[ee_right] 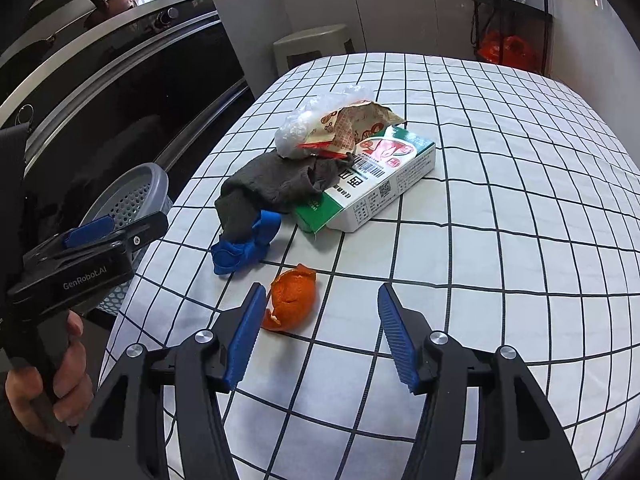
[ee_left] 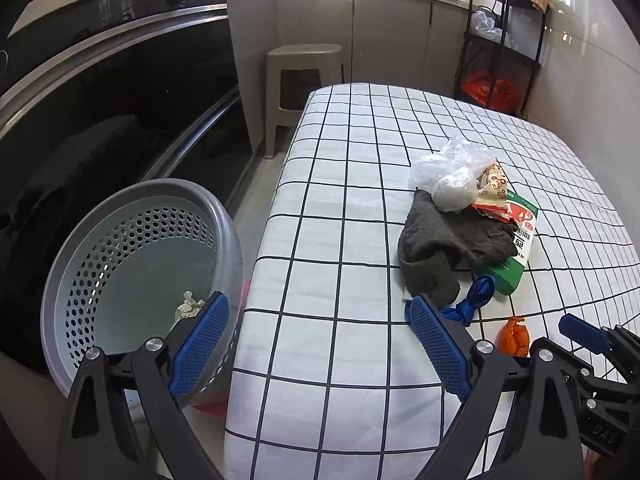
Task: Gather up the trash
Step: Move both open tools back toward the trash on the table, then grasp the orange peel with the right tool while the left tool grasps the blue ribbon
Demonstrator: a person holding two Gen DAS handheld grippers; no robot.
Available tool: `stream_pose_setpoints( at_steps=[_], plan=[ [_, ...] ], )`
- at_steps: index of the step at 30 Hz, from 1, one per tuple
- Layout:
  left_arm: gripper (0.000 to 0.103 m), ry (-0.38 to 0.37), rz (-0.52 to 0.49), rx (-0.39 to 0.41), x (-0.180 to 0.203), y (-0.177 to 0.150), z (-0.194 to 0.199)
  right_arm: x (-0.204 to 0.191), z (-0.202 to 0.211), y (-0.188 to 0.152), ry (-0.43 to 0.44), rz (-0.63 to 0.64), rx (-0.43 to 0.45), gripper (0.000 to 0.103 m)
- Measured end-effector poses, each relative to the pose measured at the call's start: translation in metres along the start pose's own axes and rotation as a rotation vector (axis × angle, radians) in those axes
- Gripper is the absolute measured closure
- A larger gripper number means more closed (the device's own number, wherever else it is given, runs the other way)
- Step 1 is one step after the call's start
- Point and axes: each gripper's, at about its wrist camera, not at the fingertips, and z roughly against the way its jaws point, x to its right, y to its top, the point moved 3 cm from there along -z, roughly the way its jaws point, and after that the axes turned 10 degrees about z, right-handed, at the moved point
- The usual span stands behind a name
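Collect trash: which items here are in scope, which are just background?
In scope:
orange peel
blue scrap
snack wrapper
clear plastic bag
green box
bin

Background:
grey cloth (arguably)
stool
shelf rack
checked table

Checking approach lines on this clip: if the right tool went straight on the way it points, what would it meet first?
Probably the orange peel, just ahead and left of centre of the open right tool; beyond it stands the green and white carton. Depth is unclear.

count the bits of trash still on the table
6, more may hide under the cloth: orange peel nearest, blue bag, grey cloth, green box, snack wrapper, clear plastic bag farthest.
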Motion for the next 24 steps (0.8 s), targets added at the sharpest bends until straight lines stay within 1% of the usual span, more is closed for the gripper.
stream_pose_setpoints(
  at_steps=[12, 19, 20, 22, 23, 24],
  plan=[
    [0.013, 0.010, 0.001, -0.012, -0.007, -0.003, -0.002, -0.011, -0.018, -0.002, -0.011, 0.009, -0.047, 0.047],
    [0.013, 0.011, 0.000, -0.014, -0.008, -0.004, -0.002, -0.018, -0.024, -0.001, -0.016, 0.027, -0.055, 0.047],
    [0.013, 0.011, 0.000, -0.014, -0.008, -0.004, -0.001, -0.018, -0.024, -0.001, -0.016, 0.028, -0.055, 0.048],
    [0.013, 0.011, -0.002, -0.014, -0.008, -0.004, -0.001, -0.019, -0.025, 0.000, -0.012, 0.033, -0.058, 0.059],
    [0.013, 0.011, -0.002, -0.014, -0.008, -0.005, -0.001, -0.020, -0.026, 0.000, -0.009, 0.036, -0.059, 0.062],
    [0.013, 0.010, -0.002, -0.014, -0.008, -0.005, -0.001, -0.021, -0.026, 0.000, -0.010, 0.041, -0.060, 0.063]
  ],
)
